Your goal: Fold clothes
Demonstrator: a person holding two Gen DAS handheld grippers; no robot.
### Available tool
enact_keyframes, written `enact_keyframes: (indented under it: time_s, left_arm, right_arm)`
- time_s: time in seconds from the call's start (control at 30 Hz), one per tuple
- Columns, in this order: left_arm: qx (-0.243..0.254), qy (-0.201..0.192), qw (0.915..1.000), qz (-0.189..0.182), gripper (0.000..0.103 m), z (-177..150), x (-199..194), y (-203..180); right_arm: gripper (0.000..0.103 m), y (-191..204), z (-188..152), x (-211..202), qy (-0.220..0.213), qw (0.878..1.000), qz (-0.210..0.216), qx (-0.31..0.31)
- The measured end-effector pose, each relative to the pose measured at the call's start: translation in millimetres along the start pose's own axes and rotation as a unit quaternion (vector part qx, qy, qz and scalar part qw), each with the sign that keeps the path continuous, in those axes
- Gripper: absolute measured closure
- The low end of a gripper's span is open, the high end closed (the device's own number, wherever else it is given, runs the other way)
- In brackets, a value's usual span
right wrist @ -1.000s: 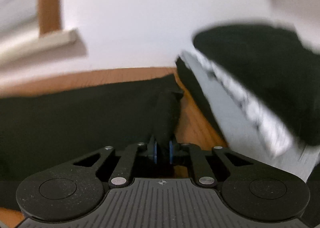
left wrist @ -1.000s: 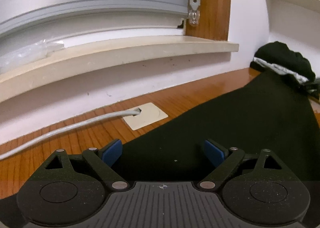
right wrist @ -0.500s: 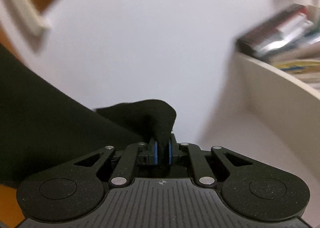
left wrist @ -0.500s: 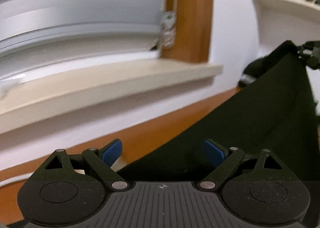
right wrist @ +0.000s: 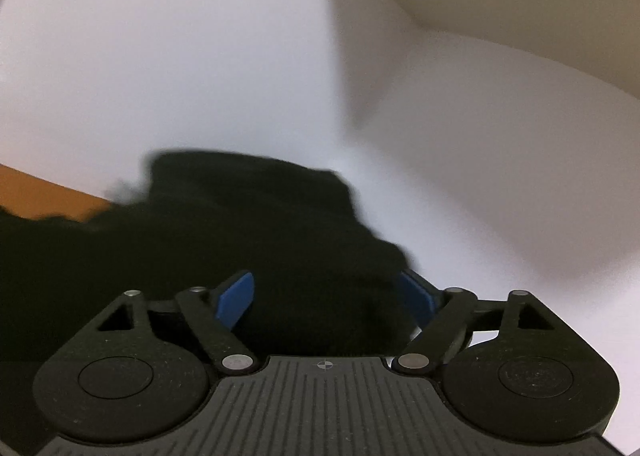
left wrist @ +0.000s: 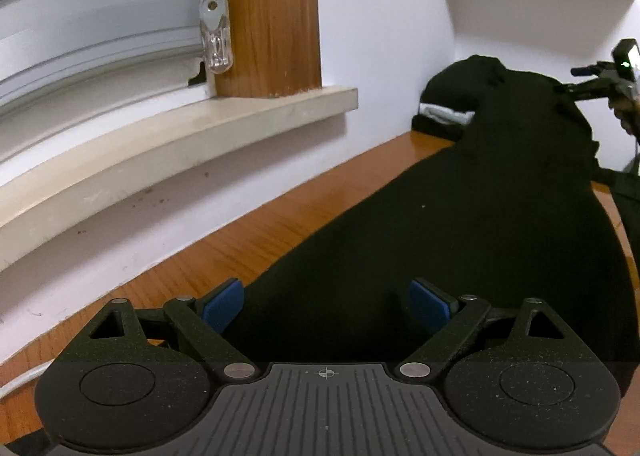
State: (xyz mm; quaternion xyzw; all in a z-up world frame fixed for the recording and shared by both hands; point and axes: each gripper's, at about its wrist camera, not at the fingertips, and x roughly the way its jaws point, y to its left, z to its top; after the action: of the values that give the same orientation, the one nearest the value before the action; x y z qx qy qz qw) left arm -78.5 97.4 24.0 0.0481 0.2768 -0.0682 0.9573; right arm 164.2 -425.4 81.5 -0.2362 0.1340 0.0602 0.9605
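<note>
We held our left gripper (left wrist: 326, 306) low over the orange-brown wooden tabletop (left wrist: 256, 240), its blue-padded fingers (left wrist: 222, 304) spread wide with nothing pressed between them. The black cloth garment (left wrist: 460, 236) lay spread on that tabletop, reaching from just under the left gripper's fingers away to the far end, where it rose in a bunched ridge toward our right gripper (left wrist: 592, 84), seen small at the right edge of the left wrist view. Past the garment, at the tabletop's far end against the white wall (left wrist: 380, 36), sat a pile of folded clothes, black over white (left wrist: 448, 104). Along the tabletop's left side ran the cream window sill (left wrist: 180, 132), with the wooden window frame post (left wrist: 268, 12) and the clear plastic blind-cord pull (left wrist: 216, 40) above it.

In the right wrist view, our right gripper (right wrist: 328, 298) had just been opening its jaws. Its blue pads (right wrist: 236, 300) stood well apart, and a blurred mound of the black garment (right wrist: 260, 240) lay between and beyond them; we could not make out either pad pressing on the cloth. A strip of the tabletop (right wrist: 44, 192) showed at the left of the garment, with the white wall behind.
</note>
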Motion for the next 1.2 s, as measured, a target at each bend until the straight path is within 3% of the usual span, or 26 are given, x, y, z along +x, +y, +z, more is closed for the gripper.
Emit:
enact_keyframes:
  time_s: [0.1,0.27,0.43,0.47,0.53,0.57,0.7,0.77,0.97,1.07,1.13,1.2]
  left_arm:
    - [-0.002,-0.009,0.9999,0.008,0.011,-0.7,-18.8,3.1]
    - [-0.001,-0.014,0.9995,0.029,0.011,-11.5,-52.3,7.3]
    - [-0.001,-0.027,0.9983,0.051,0.015,-22.8,-78.8,-10.8]
    - [0.004,-0.028,0.998,0.057,0.019,-24.1,-81.2,-18.0]
    - [0.012,-0.026,0.9974,0.066,0.037,-27.1,-87.0,-33.7]
    - [0.012,-0.028,0.9977,0.061,0.04,-29.9,-91.5,-40.1]
    - [-0.005,-0.034,0.9992,0.02,0.037,-42.7,-104.2,-71.6]
    - [0.002,-0.035,0.9994,0.005,0.029,-47.4,-102.9,-94.0]
    - [0.054,-0.046,0.9974,-0.01,0.029,-50.2,-93.0,-161.5]
    - [0.09,-0.056,0.9943,-0.004,0.043,-48.0,-89.4,-190.5]
    - [0.113,-0.05,0.9923,0.0,0.063,-48.1,-82.6,-205.0]
    - [0.128,-0.042,0.9909,0.0,0.065,-50.5,-77.7,-216.3]
  right_arm:
    - [0.02,26.1,-1.9,-17.4,-0.009,0.995,0.093,0.031]
    - [0.018,83.2,-12.7,-43.6,-0.01,0.968,0.24,0.072]
    - [0.017,143.1,-19.3,-66.3,0.001,0.948,0.308,0.078]
    - [0.017,150.0,-22.5,-69.4,0.004,0.946,0.315,0.081]
    - [0.017,163.6,-26.1,-79.4,0.009,0.943,0.32,0.094]
    - [0.017,165.5,-28.4,-86.3,0.008,0.941,0.323,0.102]
    - [0.019,176.2,-41.7,-124.0,0.004,0.935,0.337,0.115]
    - [0.02,182.3,-49.7,-143.1,0.002,0.938,0.329,0.108]
    - [0.02,190.3,-61.7,-189.0,-0.015,0.947,0.314,0.068]
    - [0.02,190.9,-61.0,-199.5,-0.018,0.947,0.316,0.053]
    - [0.019,190.5,-59.0,-201.9,-0.018,0.948,0.314,0.047]
    - [0.019,187.7,-58.8,-206.0,-0.023,0.947,0.317,0.05]
